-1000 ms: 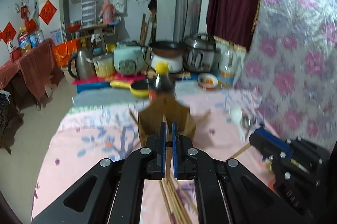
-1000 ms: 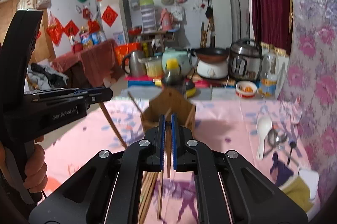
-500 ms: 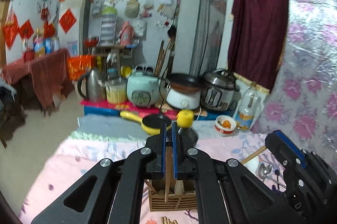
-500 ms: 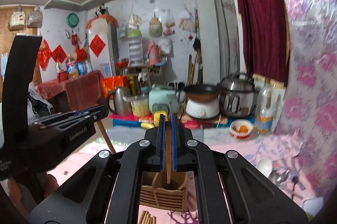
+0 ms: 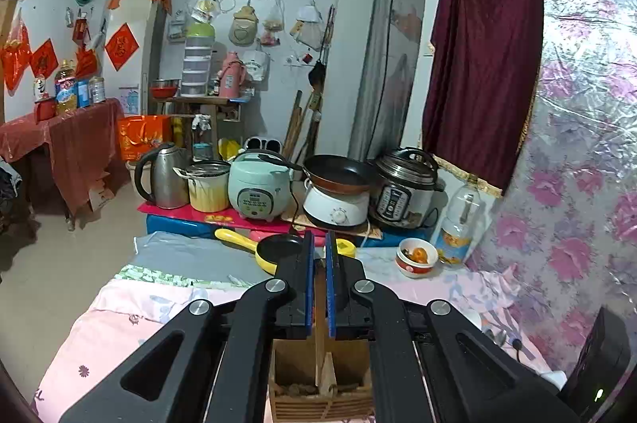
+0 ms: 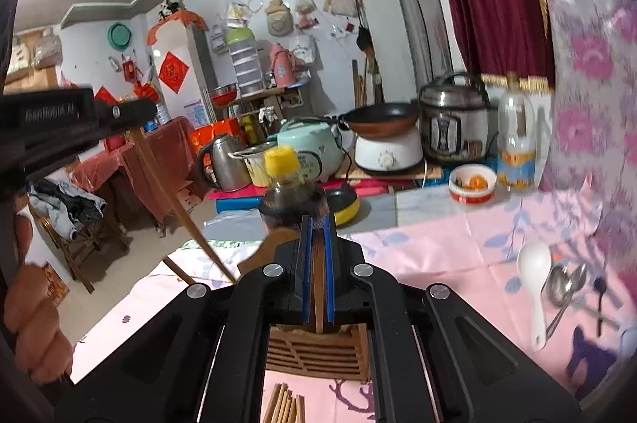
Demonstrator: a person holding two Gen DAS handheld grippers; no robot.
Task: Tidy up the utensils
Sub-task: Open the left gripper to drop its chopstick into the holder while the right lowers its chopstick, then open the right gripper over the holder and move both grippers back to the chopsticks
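My left gripper (image 5: pixel 317 239) is shut on a single wooden chopstick (image 5: pixel 319 307). The stick hangs down into the slatted wooden utensil holder (image 5: pixel 318 395) right below. My right gripper (image 6: pixel 316 220) is shut on another chopstick (image 6: pixel 317 283), upright over the same holder (image 6: pixel 314 351). In the right wrist view the left gripper (image 6: pixel 131 112) shows at the left with its chopstick (image 6: pixel 171 200) slanting down toward the holder. Several loose chopsticks (image 6: pixel 284 405) lie on the pink cloth in front of the holder.
A white spoon (image 6: pixel 535 287) and metal spoons (image 6: pixel 565 283) lie at the right on the pink tablecloth (image 6: pixel 438 243). A dark bottle with a yellow cap (image 6: pixel 286 184) stands just behind the holder. Cookers, a kettle and pans (image 5: pixel 338 176) crowd the far side.
Both grippers rose from the table with their chopsticks and came in over the holder, which slid to the bottom of both views. The right gripper has since dropped closer to it.
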